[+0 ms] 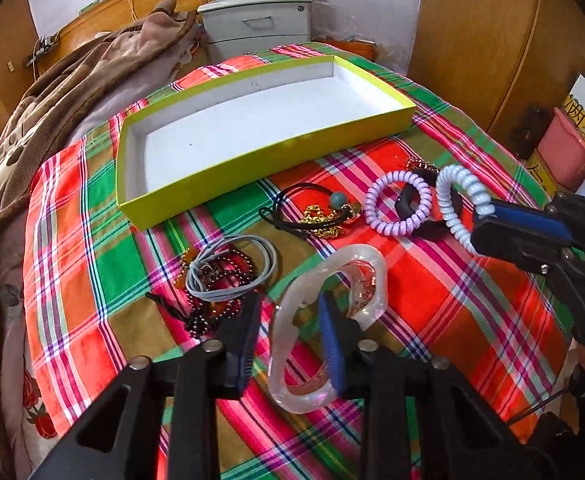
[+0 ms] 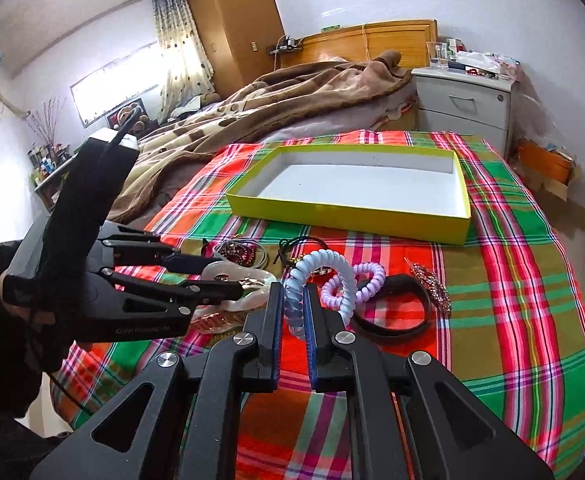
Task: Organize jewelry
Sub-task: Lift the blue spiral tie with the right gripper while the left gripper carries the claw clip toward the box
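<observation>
Bedroom; a bed with a plaid cover (image 1: 472, 280) in red, green and olive carries the items. Yellow-green cardboard box (image 1: 276, 152), white inside, lies flat. Left claw (image 1: 288, 344) is spread, one finger threaded through a glossy translucent wavy bangle (image 1: 328, 320). Right claw (image 2: 292, 320) is clamped on a pale blue coil hair tie (image 2: 320, 276). A lilac coil tie (image 1: 396, 204) overlaps a black band (image 2: 392, 324). Dark beads, possibly garnet (image 1: 220, 280), are tangled with grey elastic.
</observation>
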Demonstrator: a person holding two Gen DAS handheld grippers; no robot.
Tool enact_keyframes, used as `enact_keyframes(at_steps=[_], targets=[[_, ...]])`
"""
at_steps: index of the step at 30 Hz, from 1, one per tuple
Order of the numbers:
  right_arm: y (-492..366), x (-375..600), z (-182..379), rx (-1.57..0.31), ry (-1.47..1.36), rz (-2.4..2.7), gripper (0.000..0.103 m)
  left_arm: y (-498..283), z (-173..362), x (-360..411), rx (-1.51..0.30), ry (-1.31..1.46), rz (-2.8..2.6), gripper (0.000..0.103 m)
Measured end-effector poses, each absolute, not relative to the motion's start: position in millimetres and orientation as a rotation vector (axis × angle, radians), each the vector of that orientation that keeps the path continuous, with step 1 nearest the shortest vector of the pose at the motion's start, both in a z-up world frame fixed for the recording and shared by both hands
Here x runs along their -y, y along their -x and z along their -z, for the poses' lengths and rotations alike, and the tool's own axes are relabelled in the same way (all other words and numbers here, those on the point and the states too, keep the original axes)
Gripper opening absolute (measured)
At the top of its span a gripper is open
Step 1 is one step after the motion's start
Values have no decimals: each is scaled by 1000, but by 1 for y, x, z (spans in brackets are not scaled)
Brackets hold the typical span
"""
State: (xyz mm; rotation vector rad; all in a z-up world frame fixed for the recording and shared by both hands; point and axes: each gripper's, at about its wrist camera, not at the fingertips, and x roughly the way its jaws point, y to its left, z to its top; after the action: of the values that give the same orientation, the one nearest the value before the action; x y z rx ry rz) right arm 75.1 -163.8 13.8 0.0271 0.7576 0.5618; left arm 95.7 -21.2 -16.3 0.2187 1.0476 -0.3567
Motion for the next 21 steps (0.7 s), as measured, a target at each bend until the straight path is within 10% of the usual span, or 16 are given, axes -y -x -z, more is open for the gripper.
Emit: enact_keyframes(at_steps=[21], targets=[[-91,165,-31,-712,-2,-513,10,-99,-11,-7,-995,-21,284,13]])
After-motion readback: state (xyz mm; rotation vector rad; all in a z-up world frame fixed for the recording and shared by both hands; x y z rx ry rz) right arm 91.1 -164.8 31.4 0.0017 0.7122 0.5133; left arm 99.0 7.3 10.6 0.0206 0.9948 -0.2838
